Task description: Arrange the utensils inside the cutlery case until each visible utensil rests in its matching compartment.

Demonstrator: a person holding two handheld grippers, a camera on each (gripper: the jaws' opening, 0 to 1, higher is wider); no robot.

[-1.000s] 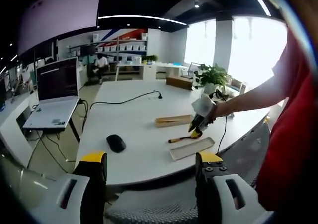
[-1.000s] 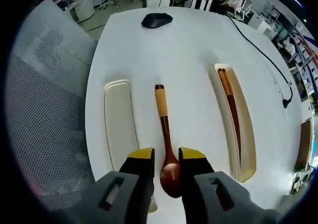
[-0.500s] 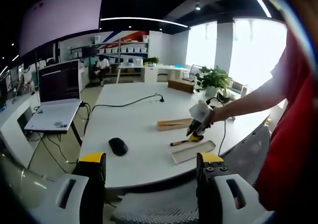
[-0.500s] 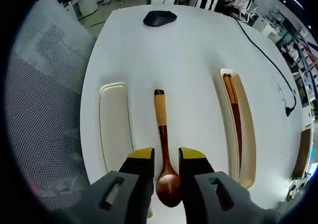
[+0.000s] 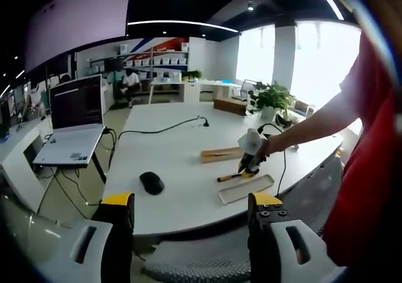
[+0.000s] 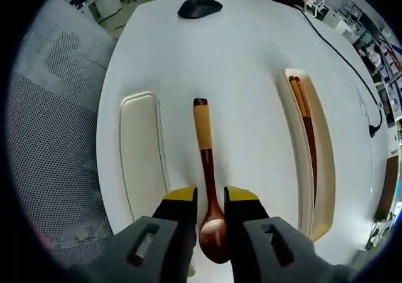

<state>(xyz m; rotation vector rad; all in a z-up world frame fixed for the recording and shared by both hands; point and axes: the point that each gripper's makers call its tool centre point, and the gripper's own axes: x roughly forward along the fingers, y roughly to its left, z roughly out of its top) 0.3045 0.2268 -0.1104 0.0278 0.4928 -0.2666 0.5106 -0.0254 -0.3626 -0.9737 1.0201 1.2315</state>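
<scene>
An open office with ceiling lights, bright windows and shelving along the far wall surrounds a long white table (image 5: 169, 151). On it sit a dark computer mouse (image 5: 151, 182), a black cable (image 5: 160, 129) running toward the far end, and a potted plant (image 5: 270, 98) near the windows; a laptop (image 5: 72, 123) stands open on a side desk at about nine o'clock from the mouse. In the left gripper view the left gripper (image 5: 188, 233) hangs off the near table edge above a mesh chair (image 5: 195, 267), its jaws spread wide with nothing between them. Across the table a person in red reaches in with the right gripper (image 5: 249, 164) down over the utensils. In the right gripper view the right gripper (image 6: 210, 201) has its yellow-tipped jaws close on either side of the bowl of a wooden spoon (image 6: 206, 170) that lies on the bare table, handle pointing to twelve o'clock; whether the jaws actually press the spoon I cannot tell. At nine o'clock from the spoon lies an empty cream tray half (image 6: 139, 148), and at three o'clock the other case tray (image 6: 323, 170) holds a pair of chopsticks (image 6: 306, 126) lying lengthwise. The mouse is at twelve o'clock, well apart.
</scene>
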